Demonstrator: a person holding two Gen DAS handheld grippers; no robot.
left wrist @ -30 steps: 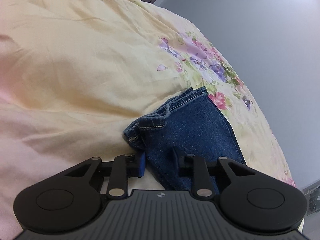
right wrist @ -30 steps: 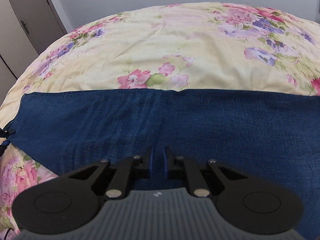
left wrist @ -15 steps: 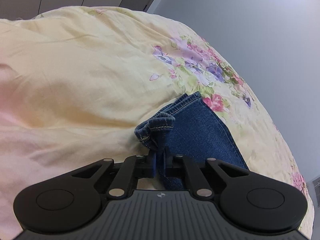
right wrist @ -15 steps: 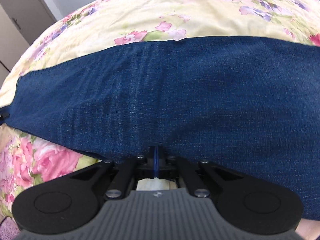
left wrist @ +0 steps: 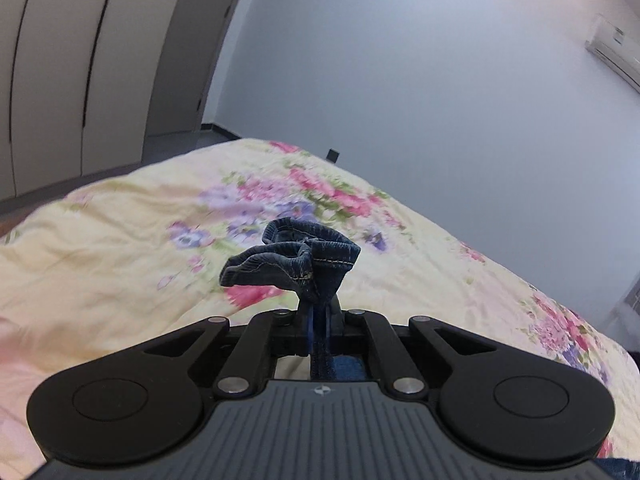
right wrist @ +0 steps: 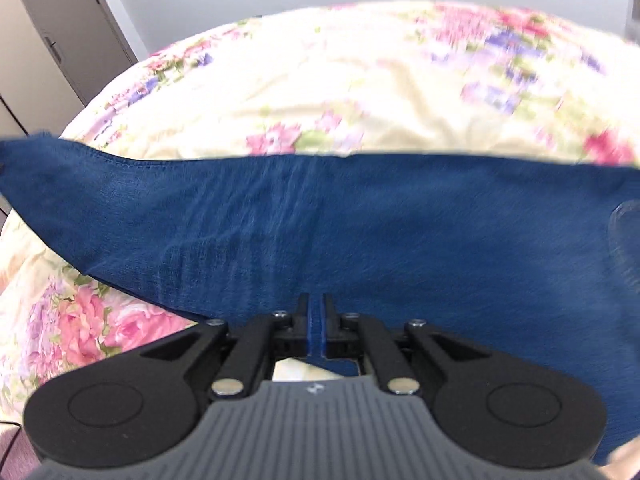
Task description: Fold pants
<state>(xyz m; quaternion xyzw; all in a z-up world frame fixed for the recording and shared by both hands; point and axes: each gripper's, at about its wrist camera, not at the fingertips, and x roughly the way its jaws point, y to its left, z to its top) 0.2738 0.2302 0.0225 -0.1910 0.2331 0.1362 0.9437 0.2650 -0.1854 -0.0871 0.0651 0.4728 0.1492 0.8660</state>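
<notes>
Left wrist view shows the left gripper [left wrist: 318,312] pressed together on a bunched cuff of the jeans [left wrist: 296,260]. The pinched denim stands up out of the jaws as a crumpled knot, its stitched hem curling over to the left and away from the camera, clear of the bed [left wrist: 120,248] below. A narrow strip of the same denim runs back between the fingers toward the camera. Behind the cuff, the flowered bedspread slopes off to its far edge, with a wardrobe [left wrist: 80,60] at the upper left, a pale wall [left wrist: 400,80] beyond, and an air conditioner [left wrist: 616,48] high at the right.

Right wrist view shows the right gripper [right wrist: 318,320] pinching the near edge of the jeans [right wrist: 360,220], a thin fold of blue cloth caught between the closed fingers. From there the denim spreads as one broad band whose long axis runs left to right across the bed [right wrist: 320,80], parallel to its near edge. The far edge of the band lies almost straight; the near edge at the left rises off the bedspread and slants up toward the left, where the leg narrows to a point at the picture's border. The right end of the band runs out of view. The picture is blurred, so finer seams cannot be made out.
</notes>
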